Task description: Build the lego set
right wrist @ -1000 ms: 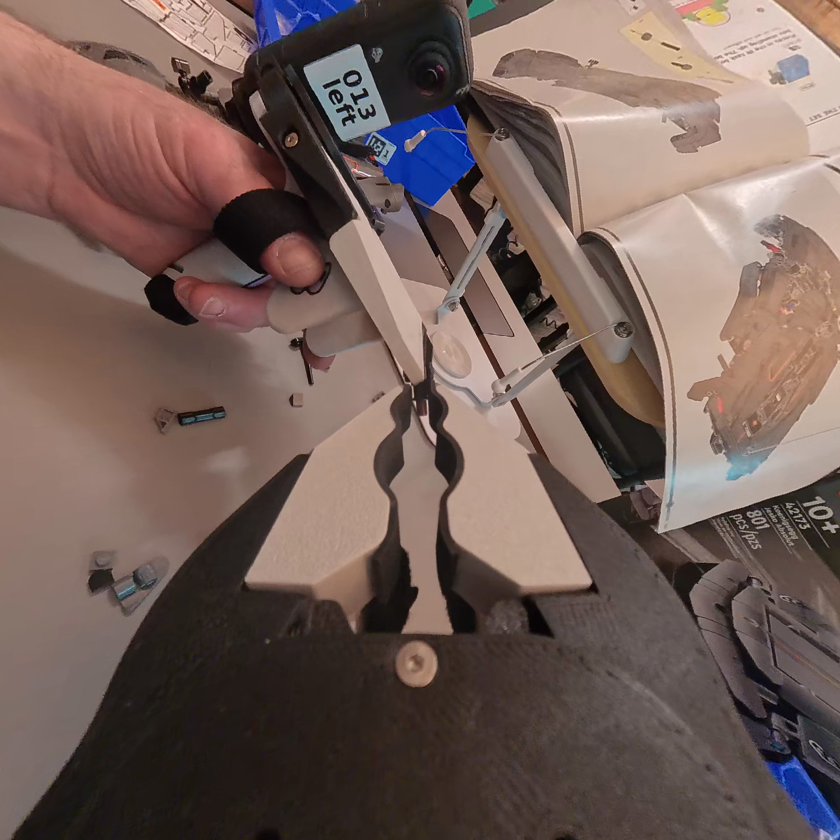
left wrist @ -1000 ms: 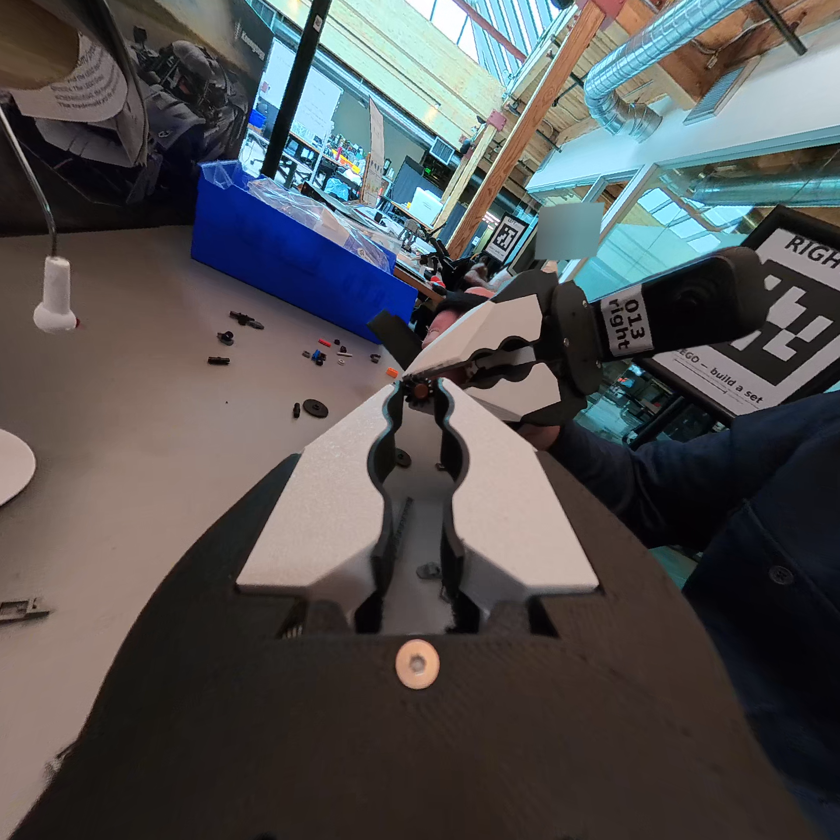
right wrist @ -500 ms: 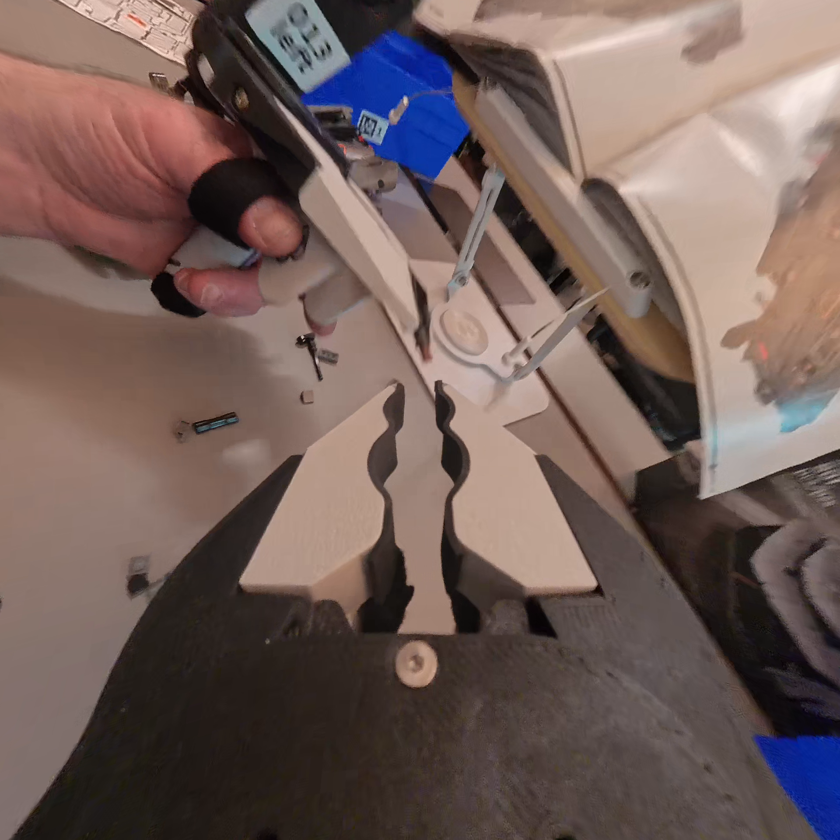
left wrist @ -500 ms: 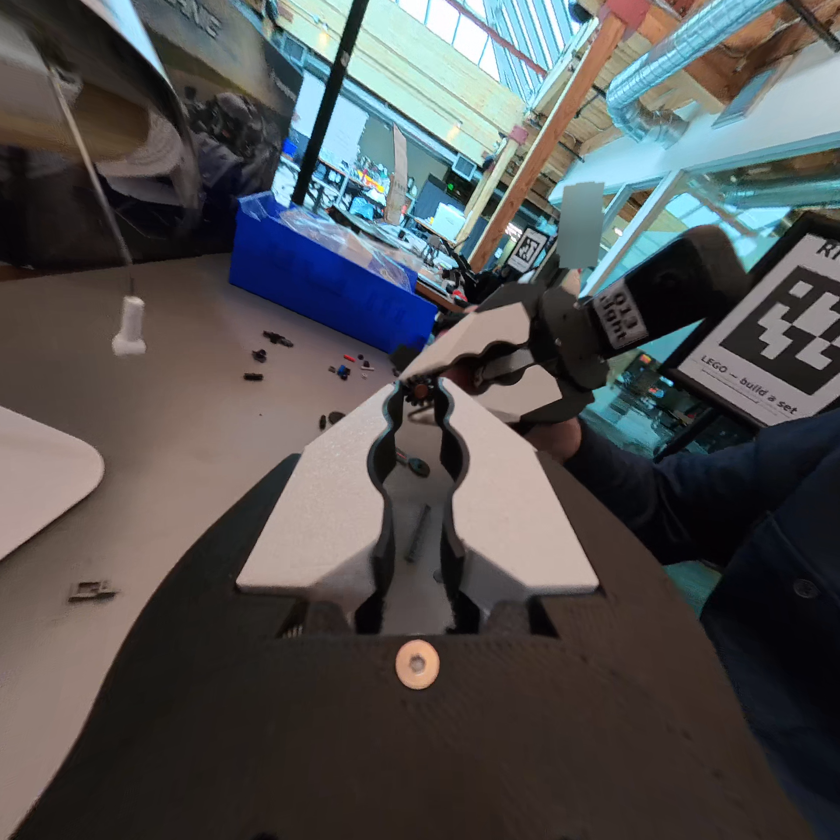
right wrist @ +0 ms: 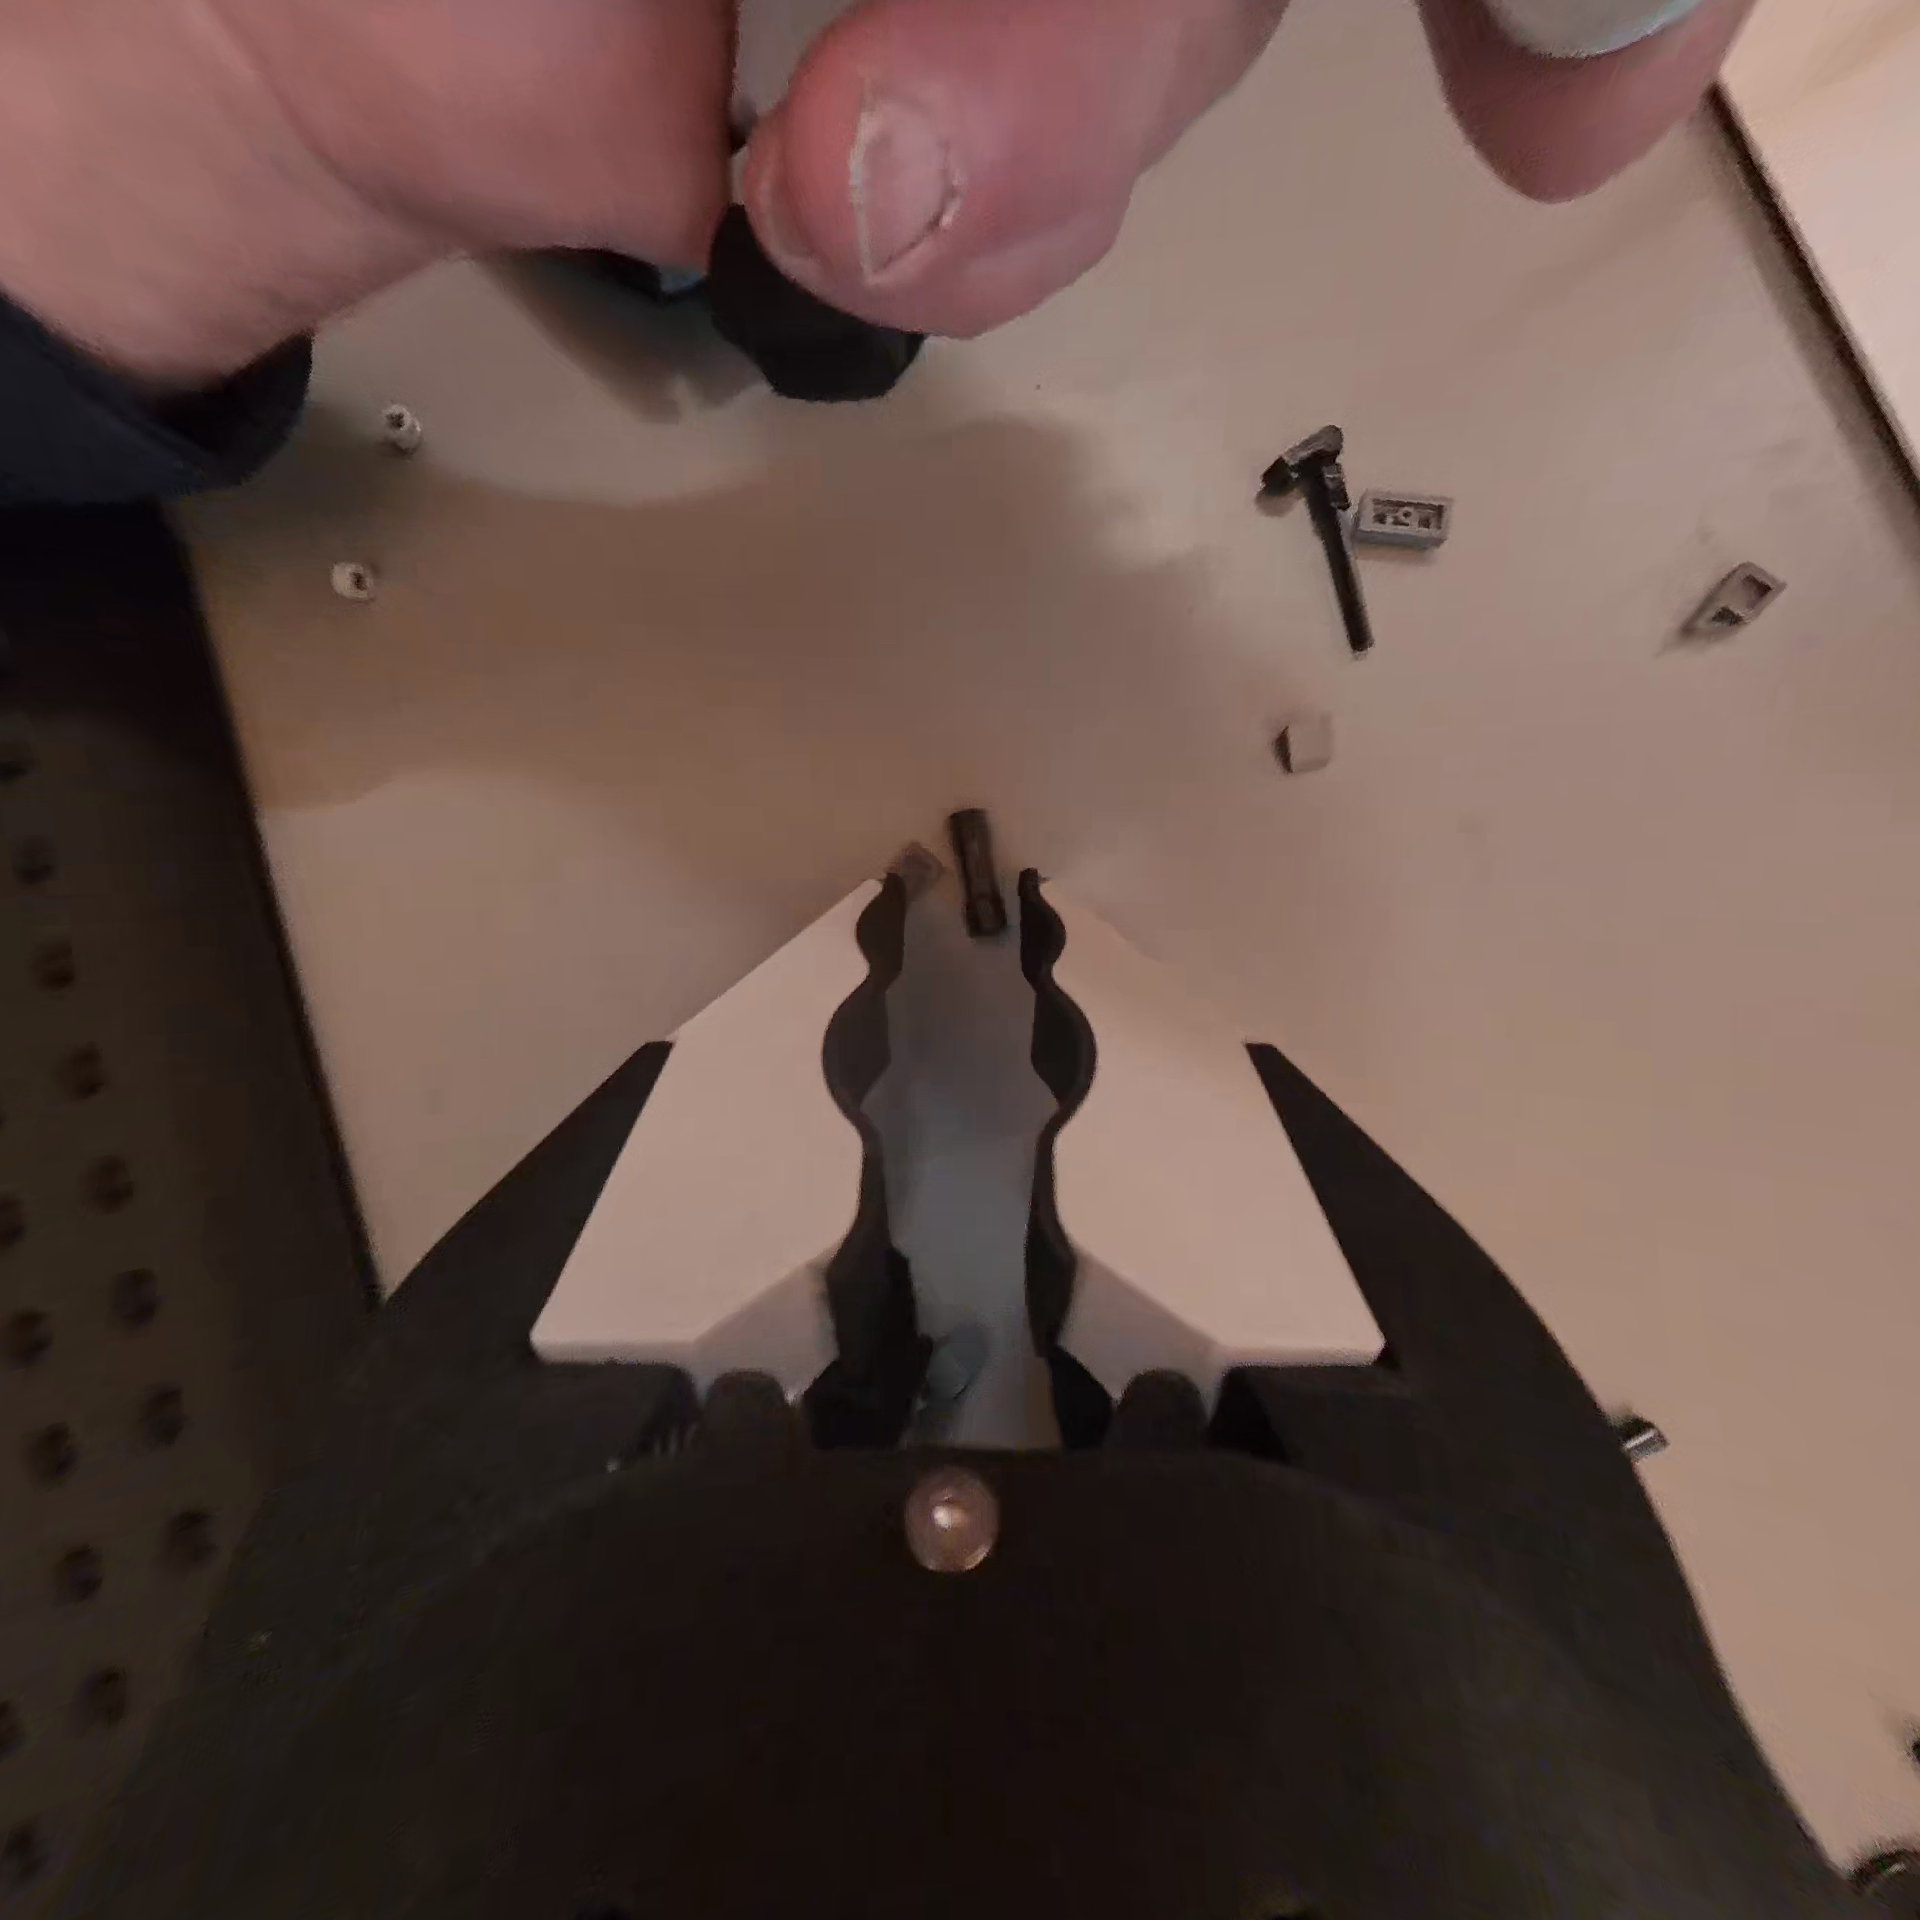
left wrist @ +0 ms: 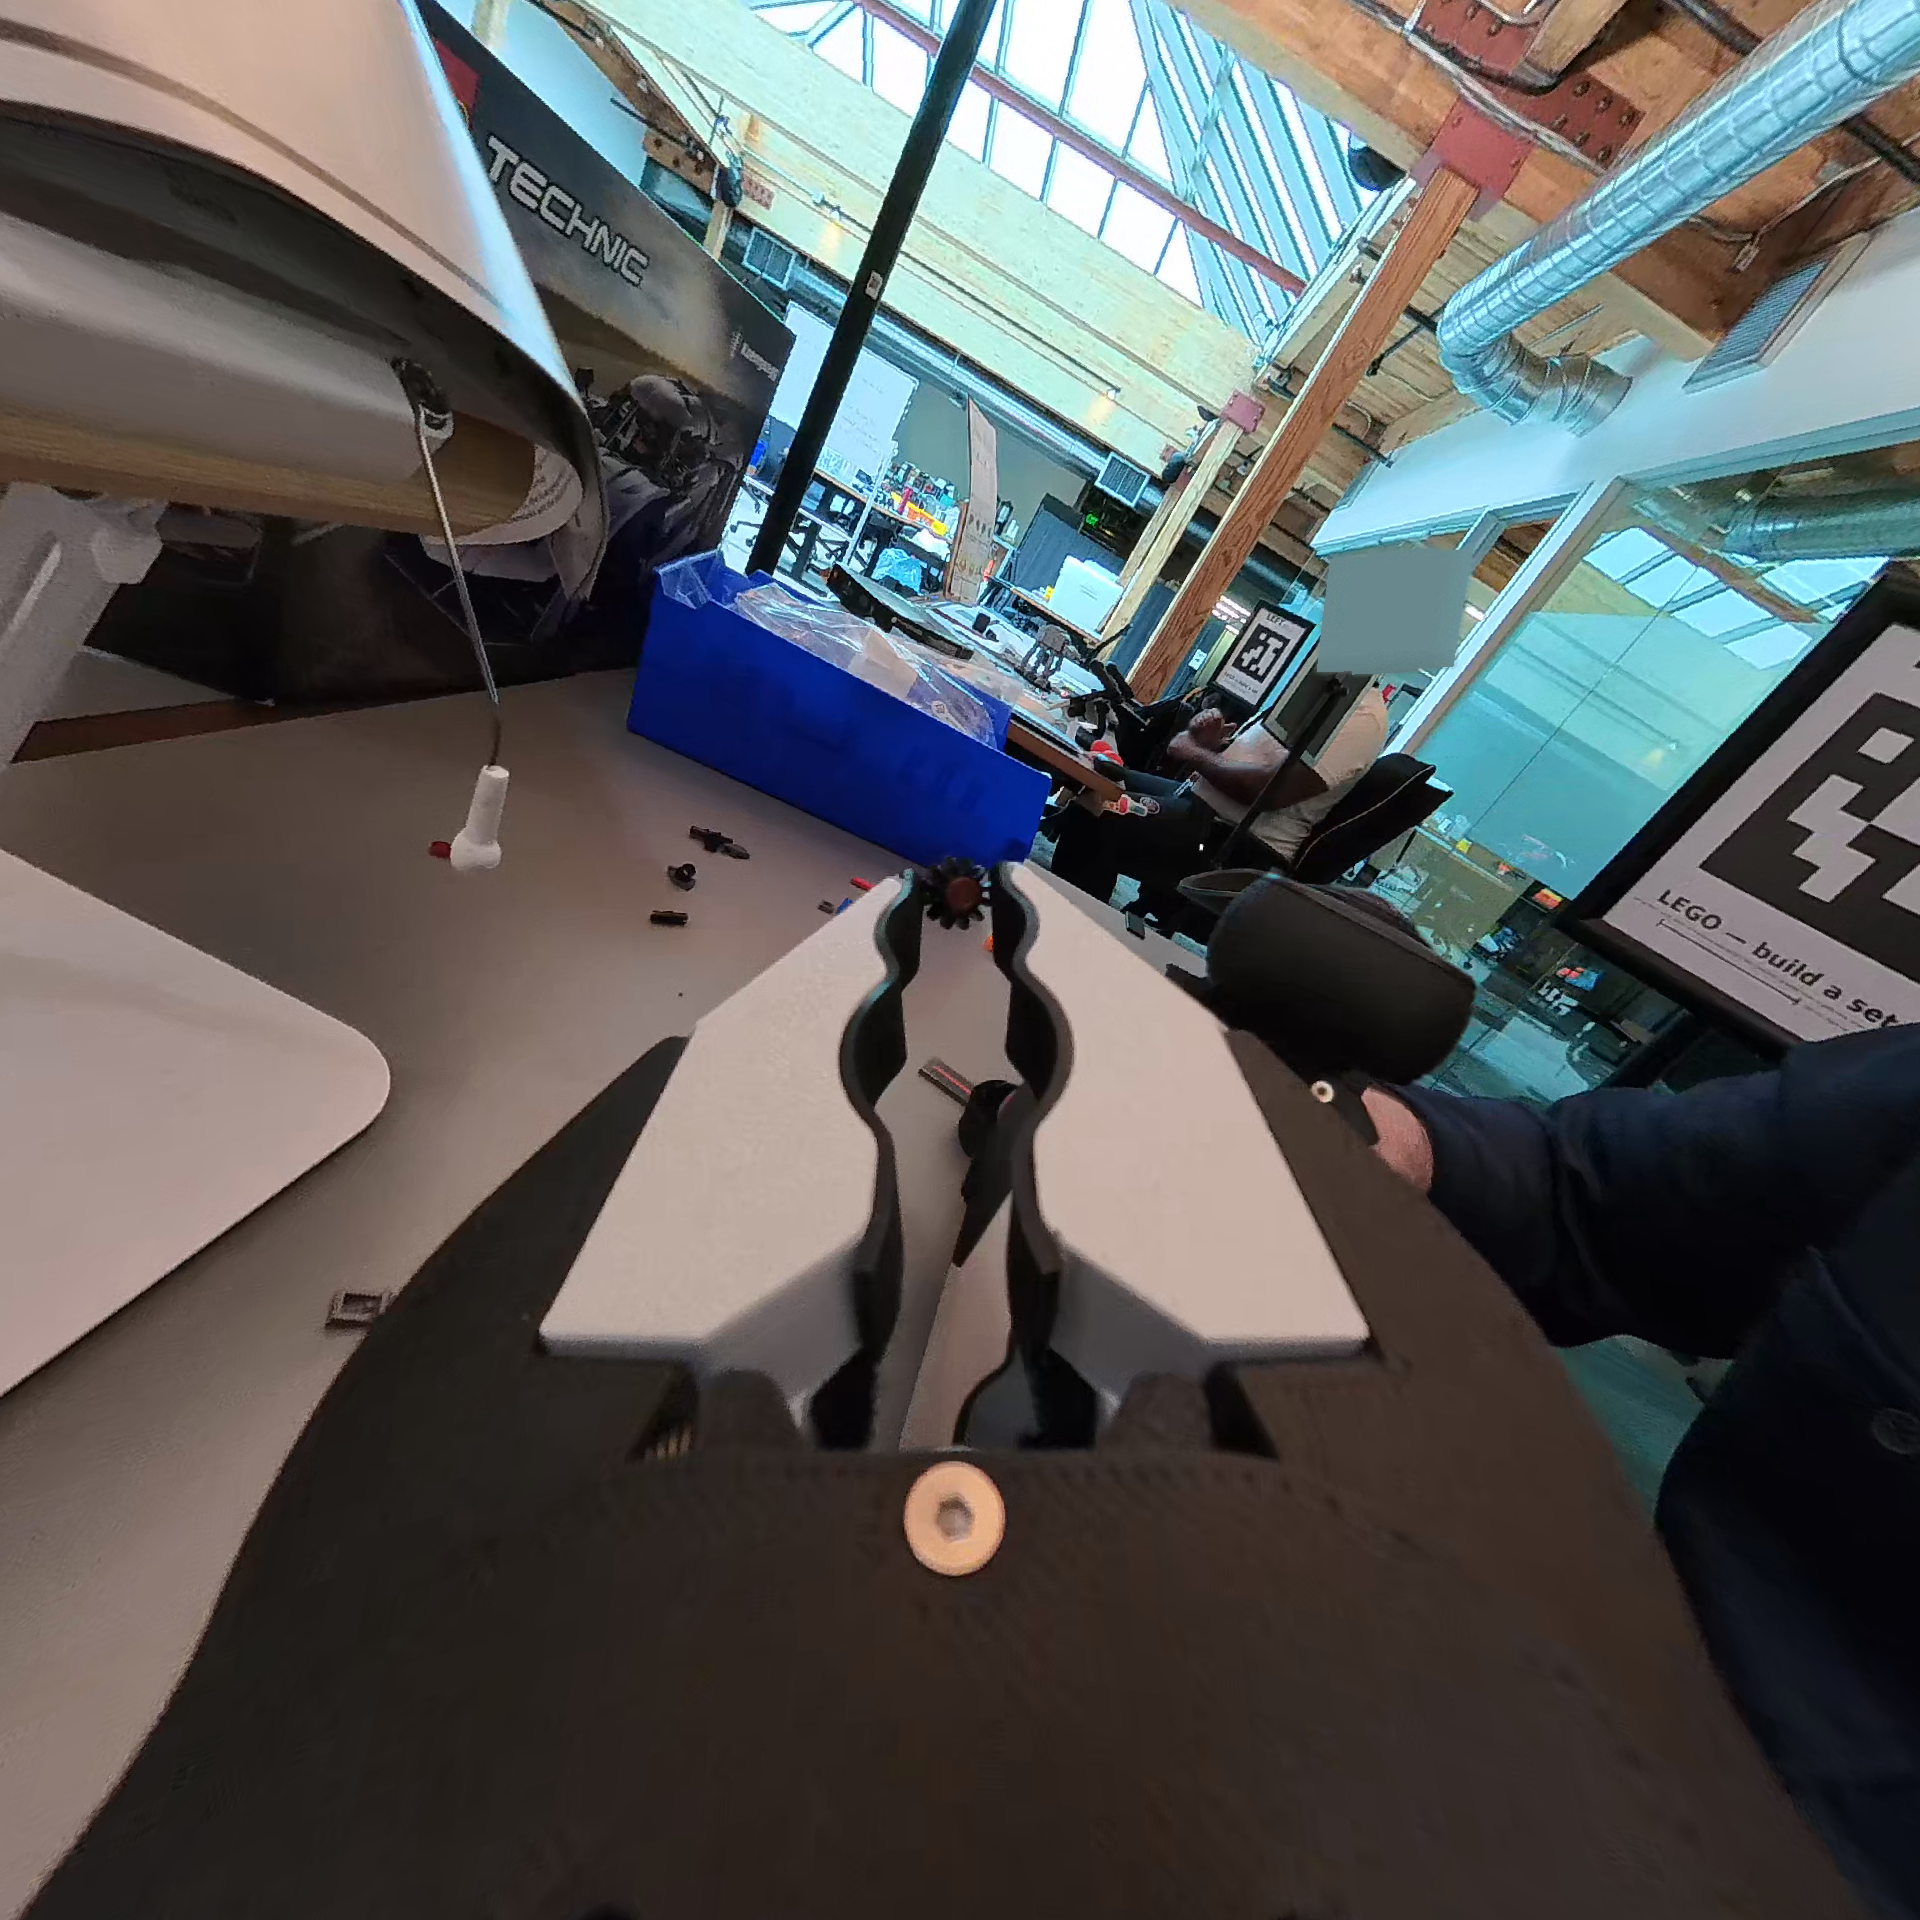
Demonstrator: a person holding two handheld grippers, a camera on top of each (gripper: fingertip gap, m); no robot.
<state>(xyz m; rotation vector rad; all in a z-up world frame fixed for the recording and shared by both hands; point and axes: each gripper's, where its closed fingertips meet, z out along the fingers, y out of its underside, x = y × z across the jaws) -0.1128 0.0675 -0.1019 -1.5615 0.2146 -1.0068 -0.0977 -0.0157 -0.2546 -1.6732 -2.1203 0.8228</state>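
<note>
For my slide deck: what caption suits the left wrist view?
Left tongs pinching a small black gear above the grey table, blue bin behind.

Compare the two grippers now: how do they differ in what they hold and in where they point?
The left gripper is shut on a small black gear at its fingertips; the right gripper is open and holds nothing. The left gripper is raised, pointing out across the table; the right gripper points down at the table, with a short black pin lying between its fingertips. Both have pale fingers with wavy black inner edges.
</note>
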